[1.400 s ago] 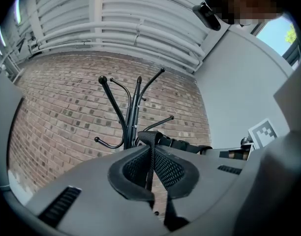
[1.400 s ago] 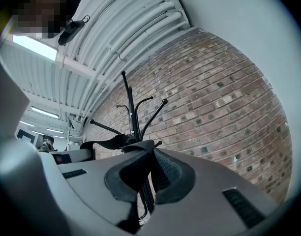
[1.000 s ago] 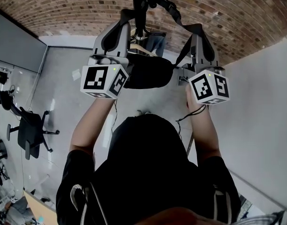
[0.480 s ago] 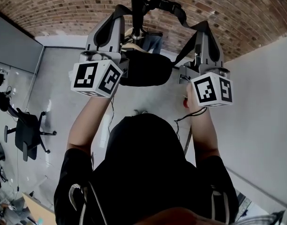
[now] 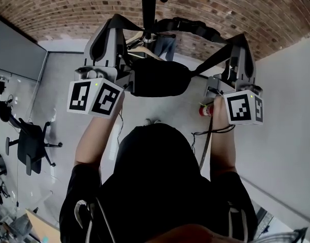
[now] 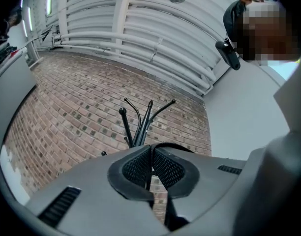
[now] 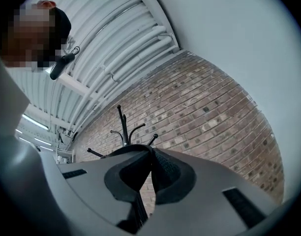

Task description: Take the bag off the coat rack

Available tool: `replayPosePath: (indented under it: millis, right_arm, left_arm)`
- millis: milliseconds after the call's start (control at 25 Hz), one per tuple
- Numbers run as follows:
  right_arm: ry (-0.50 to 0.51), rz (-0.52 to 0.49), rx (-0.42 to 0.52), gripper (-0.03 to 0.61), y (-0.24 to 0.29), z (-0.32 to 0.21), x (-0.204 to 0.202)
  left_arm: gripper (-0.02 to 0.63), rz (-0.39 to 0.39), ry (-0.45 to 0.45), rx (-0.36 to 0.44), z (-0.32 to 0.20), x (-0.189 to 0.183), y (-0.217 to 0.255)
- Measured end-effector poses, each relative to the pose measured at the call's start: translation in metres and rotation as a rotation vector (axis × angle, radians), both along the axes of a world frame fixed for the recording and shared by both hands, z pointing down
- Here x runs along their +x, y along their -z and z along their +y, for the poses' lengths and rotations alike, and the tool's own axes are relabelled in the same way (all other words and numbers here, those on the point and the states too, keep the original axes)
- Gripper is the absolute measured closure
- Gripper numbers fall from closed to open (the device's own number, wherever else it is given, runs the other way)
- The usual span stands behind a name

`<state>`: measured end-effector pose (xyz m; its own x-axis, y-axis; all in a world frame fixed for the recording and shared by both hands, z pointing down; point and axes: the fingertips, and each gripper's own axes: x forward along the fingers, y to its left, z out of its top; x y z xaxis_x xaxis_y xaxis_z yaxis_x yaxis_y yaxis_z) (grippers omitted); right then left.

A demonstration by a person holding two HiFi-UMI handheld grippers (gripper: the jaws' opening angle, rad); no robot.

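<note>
A black bag [image 5: 157, 77] hangs between my two grippers, just in front of the coat rack's black pole [image 5: 148, 9]. Its strap [image 5: 195, 28] stretches taut from one gripper to the other, passing the pole at about hook height. My left gripper [image 5: 113, 22] is shut on the strap's left end, and my right gripper [image 5: 241, 40] is shut on its right end. In the left gripper view a thin black strap [image 6: 151, 167] is pinched between the pads, with the rack's hooks [image 6: 140, 119] beyond. The right gripper view likewise has strap [image 7: 149, 173] between its pads, with the hooks [image 7: 122, 127] behind them.
A brick wall [image 5: 69, 14] stands behind the rack and a white wall [image 5: 286, 110] is close on the right. A wooden hanger [image 5: 145, 49] and a blue garment [image 5: 167, 45] hang on the rack. A red extinguisher [image 5: 205, 109] and an office chair [image 5: 31, 143] stand on the floor.
Both grippers have spread apart, the left one leftward and the right one rightward. The strap, looped up near the rack's top before, now runs lower and taut between them.
</note>
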<state>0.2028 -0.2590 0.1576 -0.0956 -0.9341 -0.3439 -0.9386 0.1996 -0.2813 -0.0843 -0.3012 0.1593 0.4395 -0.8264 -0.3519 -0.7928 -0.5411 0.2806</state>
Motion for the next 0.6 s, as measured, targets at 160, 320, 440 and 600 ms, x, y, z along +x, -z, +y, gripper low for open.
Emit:
replayPosePath:
  millis: [160, 320, 440, 600]
  right_arm:
    - [-0.003, 0.031, -0.008, 0.555, 0.001, 0.009, 0.004]
    - [-0.010, 0.084, -0.029, 0.555, -0.012, 0.021, 0.002]
    - [-0.032, 0.129, -0.063, 0.555, -0.032, 0.027, 0.004]
    - [-0.031, 0.167, -0.119, 0.555, -0.060, 0.030, 0.004]
  left_arm:
    - [0.589, 0.002, 0.001, -0.024, 0.008, -0.008, -0.006]
    - [0.589, -0.009, -0.001, -0.075, 0.013, -0.016, -0.024]
    - [0.589, -0.045, 0.009, -0.104, 0.017, -0.019, -0.042]
    - [0.589, -0.096, 0.036, -0.151, 0.023, -0.022, -0.071]
